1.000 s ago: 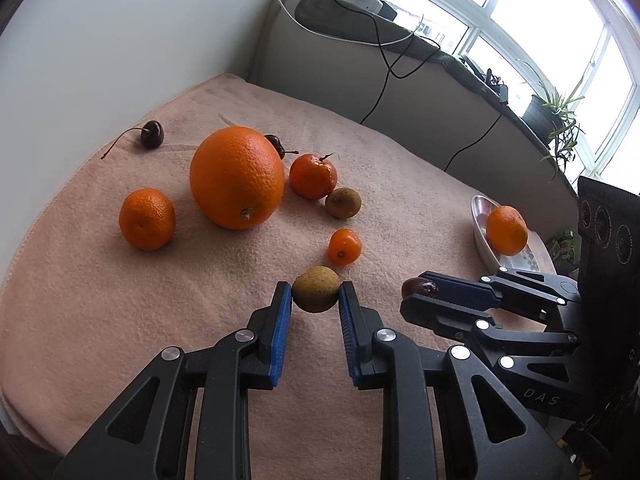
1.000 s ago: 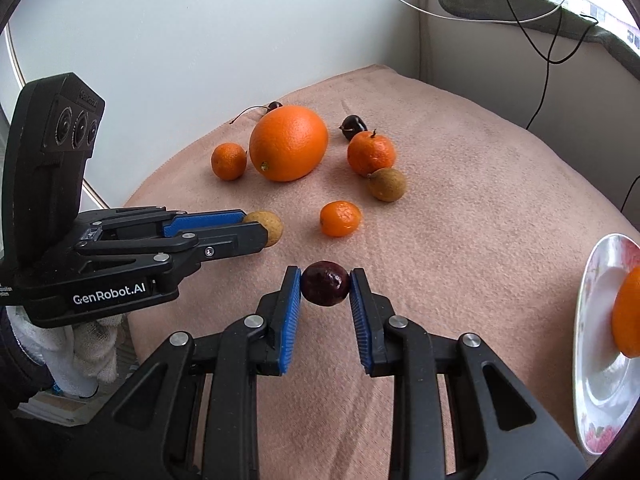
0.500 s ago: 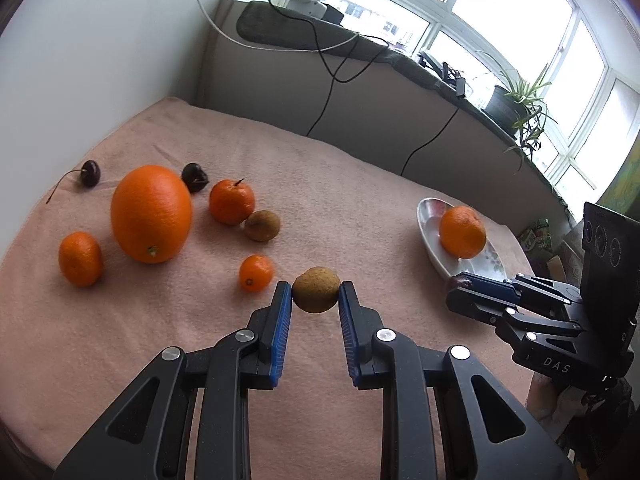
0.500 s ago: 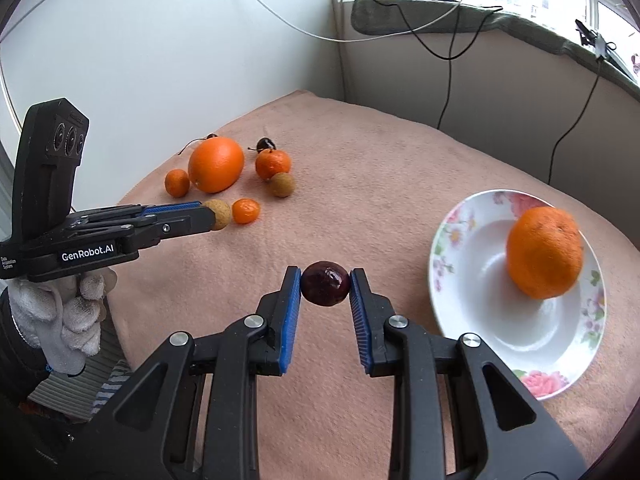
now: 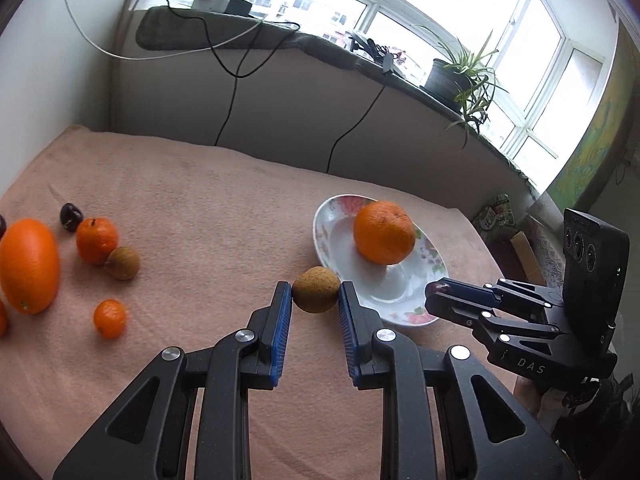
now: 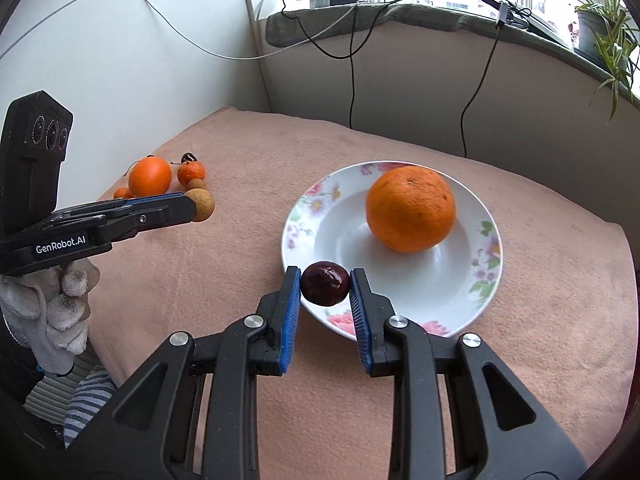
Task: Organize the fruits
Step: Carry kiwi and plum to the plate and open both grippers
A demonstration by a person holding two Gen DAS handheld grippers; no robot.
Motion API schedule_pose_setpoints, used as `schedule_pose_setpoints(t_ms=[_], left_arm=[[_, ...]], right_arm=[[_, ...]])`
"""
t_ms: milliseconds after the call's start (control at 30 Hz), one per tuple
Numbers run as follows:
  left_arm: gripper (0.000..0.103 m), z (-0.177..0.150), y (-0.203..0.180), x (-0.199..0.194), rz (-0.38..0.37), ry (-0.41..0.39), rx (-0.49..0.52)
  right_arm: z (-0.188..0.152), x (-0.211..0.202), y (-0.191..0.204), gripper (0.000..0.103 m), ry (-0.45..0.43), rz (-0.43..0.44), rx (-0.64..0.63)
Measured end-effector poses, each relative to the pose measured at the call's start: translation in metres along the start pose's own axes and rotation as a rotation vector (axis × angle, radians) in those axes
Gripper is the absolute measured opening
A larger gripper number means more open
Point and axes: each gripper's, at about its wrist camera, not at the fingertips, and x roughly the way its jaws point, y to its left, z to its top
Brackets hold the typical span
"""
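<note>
both grippers have travelled from the fruit pile to the plate [image 6: 304, 216]. the right gripper [image 6: 325, 292] pinches a dark cherry [image 6: 325, 289] over its rim; the left gripper [image 5: 315, 300] pinches a brown fruit [image 5: 316, 289] just beside it. release seems next.

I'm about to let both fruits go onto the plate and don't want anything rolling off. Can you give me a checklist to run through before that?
1. Right gripper shut on the dark cherry: ok.
2. Left gripper shut on the brown longan: ok.
3. Cherry over the plate: only at its near rim, not ok.
4. Longan over the plate: beside the rim in the left wrist view, cannot tell.
5. Free room in the plate beside the orange: ok.
6. Grippers apart from each other: ok.
</note>
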Motion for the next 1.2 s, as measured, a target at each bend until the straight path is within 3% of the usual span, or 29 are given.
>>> schedule_pose_setpoints(t_ms=[267, 600, 1133, 1167, 1200], left_arm=[[0.022, 0.002, -0.036, 0.032, -0.036, 0.047, 0.061], [0.022, -0.003, -0.062, 0.058, -0.028, 0.105, 0.133], [0.023, -0.003, -0.064, 0.061, -0.011, 0.118, 0.148], [0.025, -0.003, -0.065, 0.060, -0.011, 0.118, 0.148], [0.028, -0.003, -0.064, 0.060, -0.013, 0.117, 0.149]], right_arm=[[-0.010, 0.003, -0.030, 0.026, 0.028, -0.052, 0.031], [-0.011, 0.008, -0.047, 0.026, 0.044, -0.078, 0.032], [-0.009, 0.011, -0.046, 0.026, 0.048, -0.091, 0.021], [-0.009, 0.011, -0.046, 0.027, 0.049, -0.094, 0.023], [-0.008, 0.010, -0.047, 0.036, 0.049, -0.099, 0.027]])
